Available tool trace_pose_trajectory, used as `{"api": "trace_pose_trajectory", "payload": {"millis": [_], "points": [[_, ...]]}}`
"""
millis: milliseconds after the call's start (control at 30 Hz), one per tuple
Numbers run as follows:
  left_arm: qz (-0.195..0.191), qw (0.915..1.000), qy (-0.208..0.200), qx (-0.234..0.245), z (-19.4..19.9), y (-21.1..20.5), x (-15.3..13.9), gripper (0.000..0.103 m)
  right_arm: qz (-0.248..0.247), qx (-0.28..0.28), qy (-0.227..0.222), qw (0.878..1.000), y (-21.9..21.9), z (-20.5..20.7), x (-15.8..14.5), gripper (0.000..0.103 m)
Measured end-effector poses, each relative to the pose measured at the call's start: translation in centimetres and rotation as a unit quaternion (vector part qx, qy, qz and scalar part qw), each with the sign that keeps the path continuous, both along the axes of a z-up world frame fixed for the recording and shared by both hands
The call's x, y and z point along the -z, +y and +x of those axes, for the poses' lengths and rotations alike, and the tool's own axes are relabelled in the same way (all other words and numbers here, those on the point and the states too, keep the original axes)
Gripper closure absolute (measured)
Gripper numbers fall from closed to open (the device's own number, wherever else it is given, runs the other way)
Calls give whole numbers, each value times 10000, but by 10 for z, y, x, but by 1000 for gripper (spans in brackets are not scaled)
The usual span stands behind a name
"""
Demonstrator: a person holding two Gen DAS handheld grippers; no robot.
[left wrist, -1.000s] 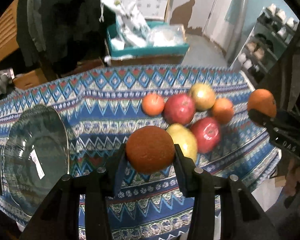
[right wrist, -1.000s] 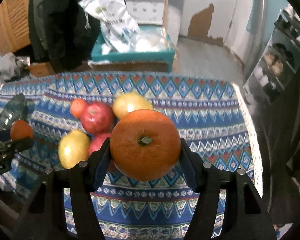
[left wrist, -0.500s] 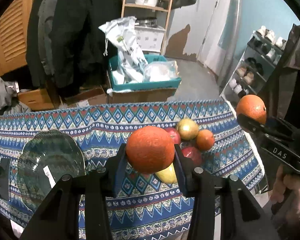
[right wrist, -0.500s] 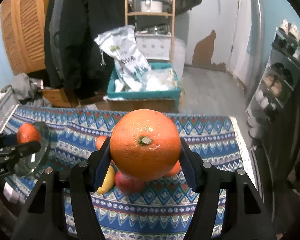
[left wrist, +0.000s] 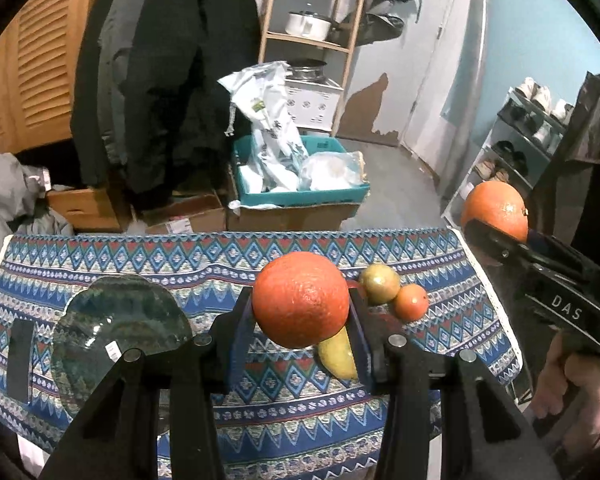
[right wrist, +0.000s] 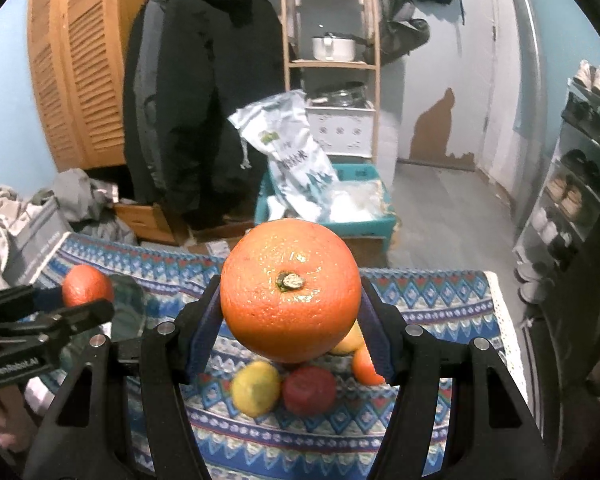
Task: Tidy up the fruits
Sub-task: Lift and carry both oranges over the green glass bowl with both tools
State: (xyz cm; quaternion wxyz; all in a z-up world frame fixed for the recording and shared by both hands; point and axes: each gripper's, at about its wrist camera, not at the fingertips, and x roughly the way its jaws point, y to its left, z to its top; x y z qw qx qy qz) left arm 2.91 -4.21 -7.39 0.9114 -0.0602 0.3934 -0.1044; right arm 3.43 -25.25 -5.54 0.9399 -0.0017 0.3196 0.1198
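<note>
My left gripper (left wrist: 300,312) is shut on an orange (left wrist: 301,300) and holds it high above the table. My right gripper (right wrist: 290,304) is shut on a second orange (right wrist: 290,290), also high above the table; it shows in the left wrist view (left wrist: 496,210) at the right. On the patterned tablecloth (left wrist: 140,256) lie a yellow-green apple (left wrist: 379,284), a small orange (left wrist: 411,301), a yellow fruit (left wrist: 338,354), and a red apple (right wrist: 309,390). A glass bowl (left wrist: 116,332) sits at the table's left, empty.
A dark flat object (left wrist: 19,354) lies left of the bowl. Beyond the table stand a teal crate with bags (left wrist: 300,184), cardboard boxes (left wrist: 180,216), hanging coats (left wrist: 172,60), a wooden shelf (left wrist: 312,32) and a shoe rack (left wrist: 532,132).
Both grippers have risen and pulled back from the table with their oranges; the fruit pile and bowl now look smaller and lower.
</note>
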Motion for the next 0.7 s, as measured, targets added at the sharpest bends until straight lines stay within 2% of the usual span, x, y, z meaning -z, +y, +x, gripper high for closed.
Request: {"api": "trace_pose_trajectory", "payload": {"millis": [400, 700], "points": [[-83, 9987, 24, -506, 4, 50, 1, 58, 92, -463, -15, 9989, 51, 16, -8, 39], [-155, 9959, 144, -877, 6, 88, 11, 58, 116, -849, 160, 9962, 98, 32, -2, 38]]}}
